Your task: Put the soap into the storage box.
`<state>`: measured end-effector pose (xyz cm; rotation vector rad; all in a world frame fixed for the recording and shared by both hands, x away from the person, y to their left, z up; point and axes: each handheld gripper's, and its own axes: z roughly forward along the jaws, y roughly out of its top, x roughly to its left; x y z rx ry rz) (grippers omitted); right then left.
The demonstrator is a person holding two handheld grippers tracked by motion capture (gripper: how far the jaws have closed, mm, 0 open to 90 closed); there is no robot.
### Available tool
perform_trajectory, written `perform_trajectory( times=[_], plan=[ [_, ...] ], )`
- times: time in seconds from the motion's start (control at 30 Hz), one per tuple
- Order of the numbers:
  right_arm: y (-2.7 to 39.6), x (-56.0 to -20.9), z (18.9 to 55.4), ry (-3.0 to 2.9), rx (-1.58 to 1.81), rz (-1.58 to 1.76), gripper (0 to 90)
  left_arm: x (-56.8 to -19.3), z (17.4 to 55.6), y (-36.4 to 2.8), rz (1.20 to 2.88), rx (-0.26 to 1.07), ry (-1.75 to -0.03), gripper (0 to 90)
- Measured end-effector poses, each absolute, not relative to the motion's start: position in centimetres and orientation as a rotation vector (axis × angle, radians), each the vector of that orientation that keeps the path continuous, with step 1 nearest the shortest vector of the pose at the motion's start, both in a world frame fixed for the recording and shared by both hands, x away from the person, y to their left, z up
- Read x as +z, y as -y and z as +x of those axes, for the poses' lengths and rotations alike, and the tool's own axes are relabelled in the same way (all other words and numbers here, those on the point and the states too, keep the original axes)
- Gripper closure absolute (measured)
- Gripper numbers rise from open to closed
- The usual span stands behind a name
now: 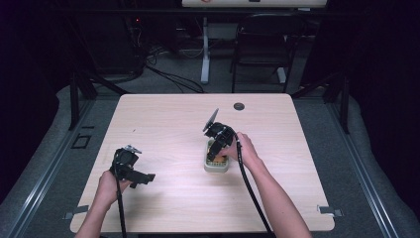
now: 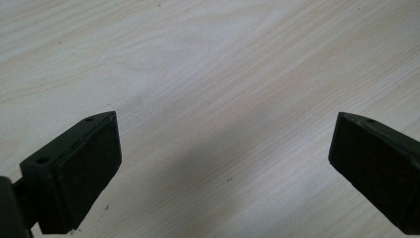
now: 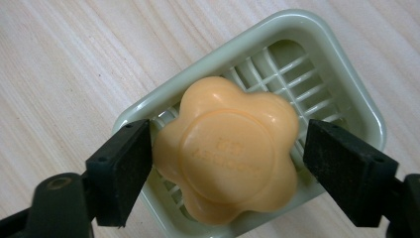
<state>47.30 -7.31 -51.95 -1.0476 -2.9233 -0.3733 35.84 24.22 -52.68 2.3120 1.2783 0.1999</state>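
1. While the pale wooden bench (image 1: pixel 163 119) carries it right of centre, the pale green slatted plastic soap dish (image 3: pixel 341 94) holds the orange flower-shaped soap bar (image 3: pixel 230 153).
2. Right claw (image 3: pixel 225 161) straddles the soap, its pads just clear.
3. Left claw (image 2: pixel 223 153) is spread wide, holding nothing, near the bench's left edge.

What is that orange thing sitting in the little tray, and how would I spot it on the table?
On the pale wooden table, look right of centre for the small pale green plastic soap dish with a slatted bottom. In it lies an orange flower-shaped bar of soap, between the jaws of the right gripper. Its lobed outline and warm colour match nothing else on the table.
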Motion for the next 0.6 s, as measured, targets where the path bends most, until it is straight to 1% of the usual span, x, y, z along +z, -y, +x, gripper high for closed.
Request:
perform_trajectory(
  times=[0.37,0.6],
  plan=[
    [8.3,-50.5,46.7,2.885,-0.441,-1.083,7.7,-52.7,35.8,-24.2,2.31,0.202,-1.279,0.0],
    [9.0,-49.0,45.5,2.895,-0.484,-1.066,4.0,-52.7,35.8,-24.2,2.31,0.204,-1.279,0.0]
  ],
)
